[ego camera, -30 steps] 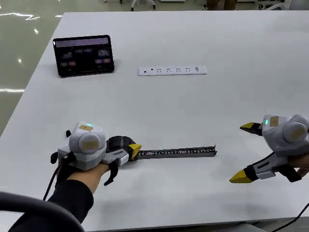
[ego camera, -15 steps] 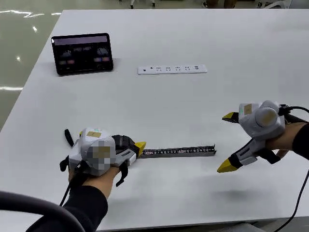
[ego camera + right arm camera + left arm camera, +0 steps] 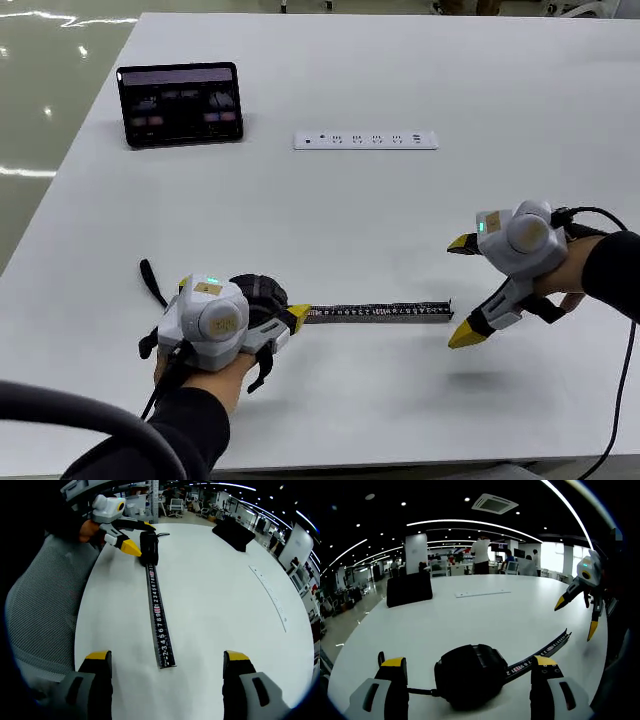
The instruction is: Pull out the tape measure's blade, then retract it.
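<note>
Black rounded tape case (image 3: pixel 470 680) sits inside wide-open left claw (image 3: pixel 469 661); flat numbered blade (image 3: pixel 157 611) ends inside wide-open right claw (image 3: pixel 166 656).

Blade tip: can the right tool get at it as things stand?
Probably yes. The right tool is open and faces the blade tip, which rests on the bare table just ahead; nothing lies between them.

Tape measure (image 3: pixel 262 296) on table (image 3: pixel 400 220), tablet (image 3: pixel 180 103) behind

Head view overhead; gripper views low, opposed, both on blade (image 3: pixel 159 625)
</note>
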